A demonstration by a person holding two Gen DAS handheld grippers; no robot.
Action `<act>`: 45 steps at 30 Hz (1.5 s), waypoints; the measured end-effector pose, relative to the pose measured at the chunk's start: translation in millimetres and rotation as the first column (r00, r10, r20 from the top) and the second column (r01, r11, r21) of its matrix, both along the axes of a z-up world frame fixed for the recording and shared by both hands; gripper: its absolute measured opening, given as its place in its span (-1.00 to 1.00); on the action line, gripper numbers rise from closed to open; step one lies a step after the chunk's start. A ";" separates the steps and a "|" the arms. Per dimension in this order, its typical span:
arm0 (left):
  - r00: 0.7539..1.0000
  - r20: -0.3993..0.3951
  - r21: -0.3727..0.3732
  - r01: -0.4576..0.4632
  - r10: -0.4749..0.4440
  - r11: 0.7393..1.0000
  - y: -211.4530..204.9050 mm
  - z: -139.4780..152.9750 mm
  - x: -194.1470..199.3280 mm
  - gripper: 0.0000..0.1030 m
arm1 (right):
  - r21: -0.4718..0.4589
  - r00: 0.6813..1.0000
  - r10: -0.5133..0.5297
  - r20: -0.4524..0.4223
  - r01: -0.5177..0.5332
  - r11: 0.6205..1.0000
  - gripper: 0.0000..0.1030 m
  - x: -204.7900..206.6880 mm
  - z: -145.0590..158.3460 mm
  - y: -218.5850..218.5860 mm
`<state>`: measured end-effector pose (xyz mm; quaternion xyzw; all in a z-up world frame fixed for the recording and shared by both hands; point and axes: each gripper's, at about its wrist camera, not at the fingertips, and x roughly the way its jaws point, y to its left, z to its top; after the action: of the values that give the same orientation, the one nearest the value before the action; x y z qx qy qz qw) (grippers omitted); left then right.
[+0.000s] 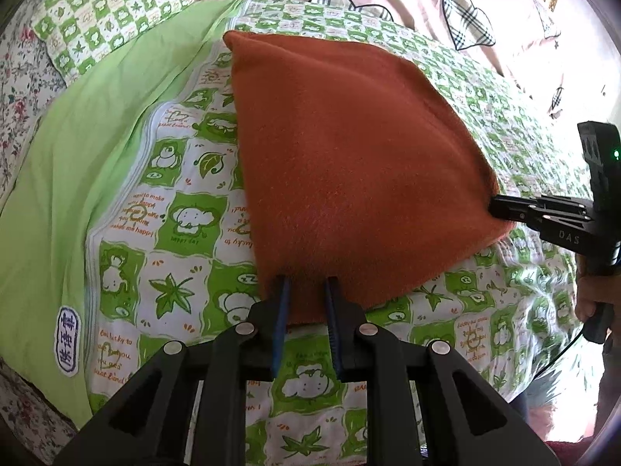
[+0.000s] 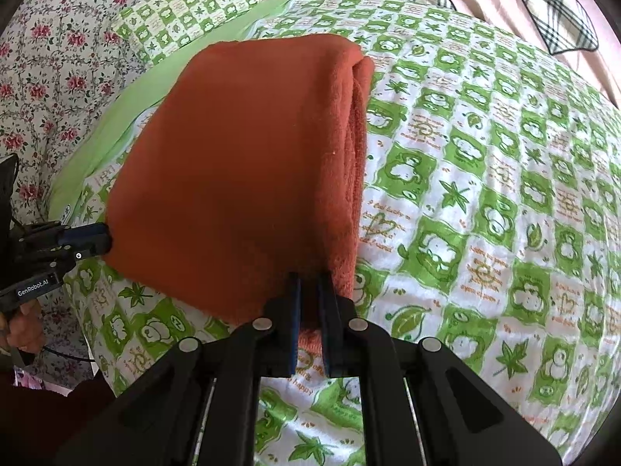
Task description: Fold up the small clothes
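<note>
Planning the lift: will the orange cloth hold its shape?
Probably not: the orange cloth looks soft and fleecy, so it should sag between the left claw and right claw. Its stacked layers may slide apart.

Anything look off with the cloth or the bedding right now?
Nothing stands out. The orange cloth lies folded on the green quilt, layers stacked at its right edge. The left gripper and right gripper each pinch a near corner.

Bright, soft daylight; glare at upper right; strong fisheye bending, dark vignetted corners
</note>
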<state>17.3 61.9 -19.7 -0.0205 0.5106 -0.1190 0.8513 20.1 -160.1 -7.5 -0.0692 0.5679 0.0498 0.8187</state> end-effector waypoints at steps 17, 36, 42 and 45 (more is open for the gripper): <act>0.996 -0.005 0.017 -0.090 0.090 0.996 22.8 16.7 -35.9 -0.02 | 0.030 0.997 -0.060 0.037 0.059 0.998 -0.25 -50.6 28.0 7.3; 0.996 0.011 0.104 -0.092 0.091 0.990 7.7 16.1 -53.2 0.59 | 0.071 0.999 -0.039 0.014 0.037 0.997 0.45 -69.3 15.4 44.8; 0.995 0.009 0.126 -0.096 0.096 0.987 5.0 16.8 -44.2 0.64 | 0.070 0.999 -0.031 0.018 0.030 0.997 0.62 -63.4 16.0 49.0; 0.996 0.018 0.157 -0.094 0.092 0.983 3.1 19.6 -37.7 0.67 | 0.058 0.999 -0.031 0.026 0.029 0.998 0.65 -59.0 17.9 51.6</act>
<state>-20.4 65.0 -0.1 0.0235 0.5125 -0.0385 0.8575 -38.9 -108.5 10.3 -0.0376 0.5562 0.0532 0.8285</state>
